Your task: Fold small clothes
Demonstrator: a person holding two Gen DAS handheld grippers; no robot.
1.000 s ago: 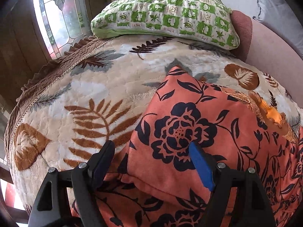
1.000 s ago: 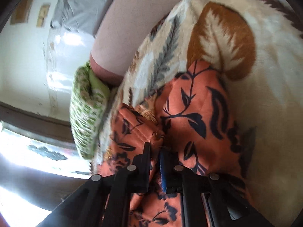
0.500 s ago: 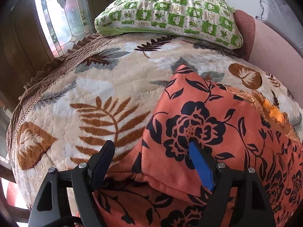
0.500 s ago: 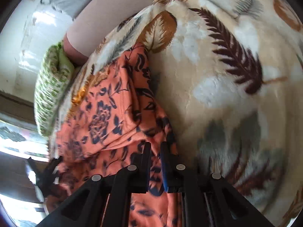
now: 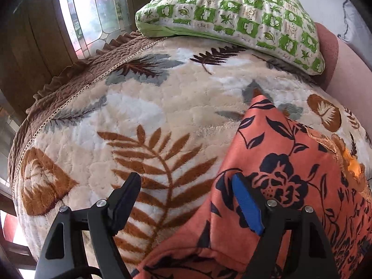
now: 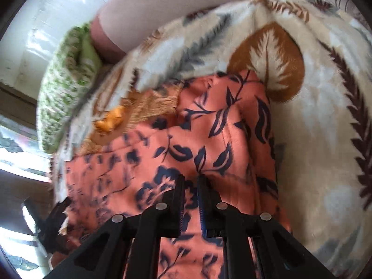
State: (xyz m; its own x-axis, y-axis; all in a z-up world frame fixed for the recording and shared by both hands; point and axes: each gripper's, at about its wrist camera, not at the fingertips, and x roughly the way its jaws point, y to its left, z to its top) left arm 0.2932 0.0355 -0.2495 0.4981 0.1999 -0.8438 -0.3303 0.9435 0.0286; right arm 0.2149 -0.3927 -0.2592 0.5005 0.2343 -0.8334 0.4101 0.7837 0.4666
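Note:
An orange garment (image 5: 286,162) with a dark blue flower print lies on the leaf-patterned bedspread (image 5: 151,121), with golden embroidery at its far right. My left gripper (image 5: 186,186) is open and empty, low over the garment's left edge; its right finger lies over the cloth. In the right wrist view the same garment (image 6: 186,144) lies folded over in layers. My right gripper (image 6: 191,183) is shut on a fold of it, with a narrow slit between the jaws.
A green-and-white checked pillow (image 5: 232,21) lies at the head of the bed and shows blurred in the right wrist view (image 6: 67,81). A pink headboard (image 5: 344,69) stands at the right. A stained-glass window (image 5: 97,11) and wooden wall are at the left.
My left gripper has slid left off the garment, still open. My right gripper has swung across with the cloth held, and the garment's far corner has come back close to it.

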